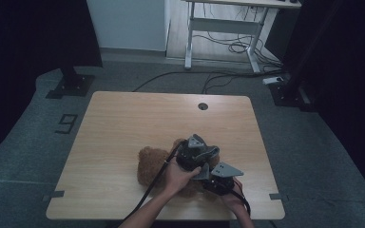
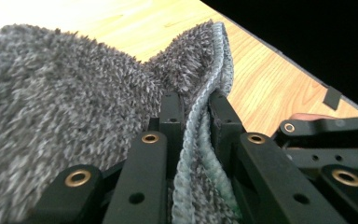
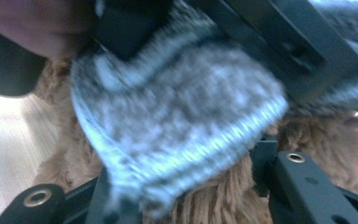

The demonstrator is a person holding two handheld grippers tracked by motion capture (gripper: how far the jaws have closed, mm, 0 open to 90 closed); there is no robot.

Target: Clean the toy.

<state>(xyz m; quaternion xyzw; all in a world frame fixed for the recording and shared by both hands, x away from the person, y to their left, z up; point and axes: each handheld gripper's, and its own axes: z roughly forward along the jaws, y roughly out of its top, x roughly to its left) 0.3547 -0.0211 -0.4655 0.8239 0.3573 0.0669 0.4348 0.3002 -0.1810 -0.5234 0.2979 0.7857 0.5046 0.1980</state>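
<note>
The left tongs [image 2: 193, 109] pinch the ribbed hem of a fuzzy grey knitted garment [image 2: 60, 98]. Beside them, over a brown plush teddy bear [image 1: 151, 164], the right tongs [image 3: 182, 186] are closed on the bear's fur beneath that garment.

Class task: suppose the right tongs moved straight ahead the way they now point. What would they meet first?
Most likely the grey fuzzy cloth, whose ribbed edge hangs just ahead of the right tongs, with the brown teddy bear directly beneath and behind it. The view is blurred, so depth is uncertain.

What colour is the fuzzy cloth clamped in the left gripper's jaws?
Mottled grey cloth with a pale blue-green knitted edge, clearest in the left gripper view.
</note>
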